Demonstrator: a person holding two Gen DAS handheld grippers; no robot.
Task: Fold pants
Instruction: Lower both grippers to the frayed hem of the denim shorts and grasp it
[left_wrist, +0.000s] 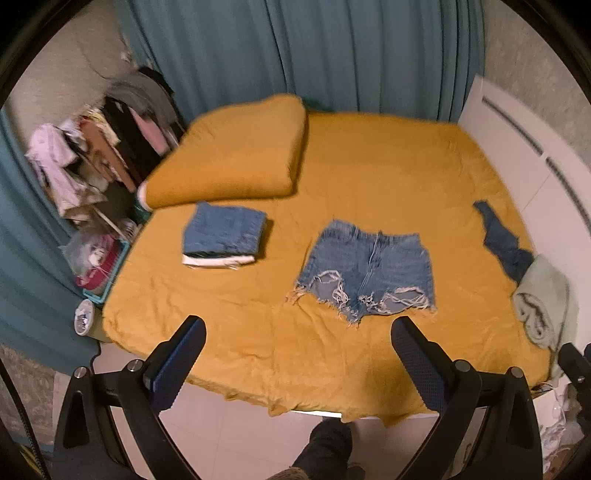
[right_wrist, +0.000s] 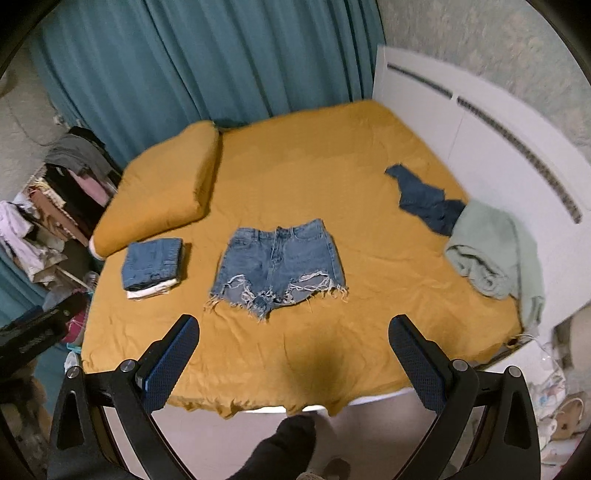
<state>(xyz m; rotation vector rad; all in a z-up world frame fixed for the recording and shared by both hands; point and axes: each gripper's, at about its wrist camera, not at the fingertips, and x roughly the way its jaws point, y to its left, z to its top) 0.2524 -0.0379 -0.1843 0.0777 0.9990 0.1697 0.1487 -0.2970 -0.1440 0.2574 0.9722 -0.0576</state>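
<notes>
Bed (left_wrist: 369, 177) holds flat shorts (left_wrist: 365, 269) at 12 o'clock of both spread, empty grippers (left_wrist: 299, 354) (right_wrist: 295, 350), waistband away.

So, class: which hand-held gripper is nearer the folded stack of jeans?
Left, by a small margin. The left hand-held gripper hovers just right of the folded stack; the right hand-held gripper sits farther right of it.
</notes>
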